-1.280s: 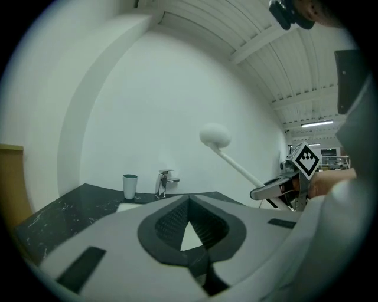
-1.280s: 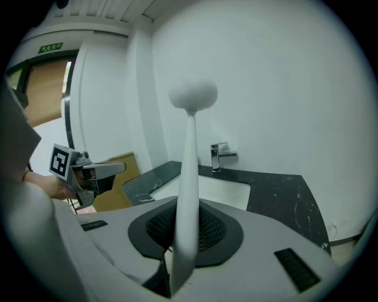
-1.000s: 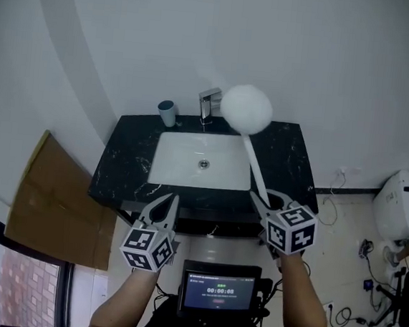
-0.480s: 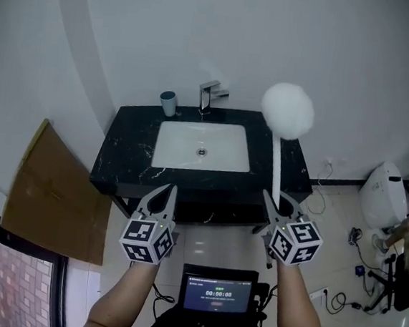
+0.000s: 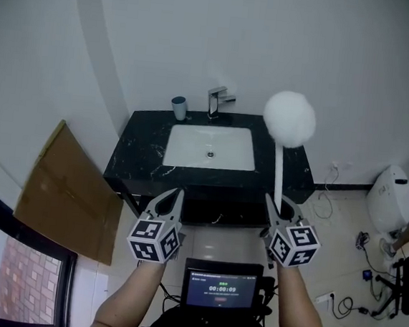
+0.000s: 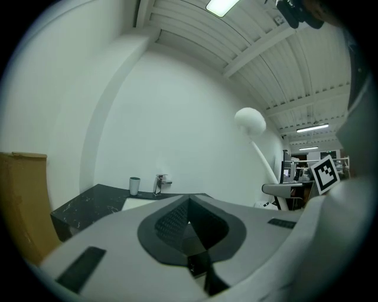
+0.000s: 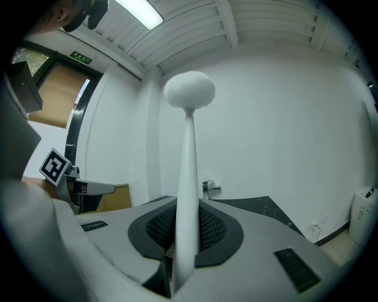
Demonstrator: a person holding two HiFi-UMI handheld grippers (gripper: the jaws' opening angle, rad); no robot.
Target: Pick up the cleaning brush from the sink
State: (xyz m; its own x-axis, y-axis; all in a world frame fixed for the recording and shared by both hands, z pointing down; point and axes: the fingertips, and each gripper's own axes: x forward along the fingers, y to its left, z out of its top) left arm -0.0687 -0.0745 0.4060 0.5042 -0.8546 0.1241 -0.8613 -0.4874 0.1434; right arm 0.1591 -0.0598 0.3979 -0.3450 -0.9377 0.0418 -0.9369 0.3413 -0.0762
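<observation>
The cleaning brush (image 5: 289, 118) is white, with a round fluffy head on a long thin handle. My right gripper (image 5: 277, 202) is shut on the low end of the handle and holds the brush upright, in front of the counter's right part. In the right gripper view the brush (image 7: 189, 91) rises straight up from between the jaws of my right gripper (image 7: 179, 239). My left gripper (image 5: 175, 194) is shut with nothing in it, level with the right one and short of the counter. The white sink (image 5: 186, 147) lies in the black counter, with no brush in it. In the left gripper view the brush (image 6: 250, 121) shows at the right.
A chrome faucet (image 5: 218, 100) and a grey cup (image 5: 179, 108) stand behind the sink. Cardboard (image 5: 69, 189) leans at the left wall. A tablet screen (image 5: 221, 287) hangs below my hands. A white appliance (image 5: 389, 200) and cables lie on the floor at the right.
Both grippers have drawn back from the counter. The brush has swung from above the sink toward the right and now stands more upright.
</observation>
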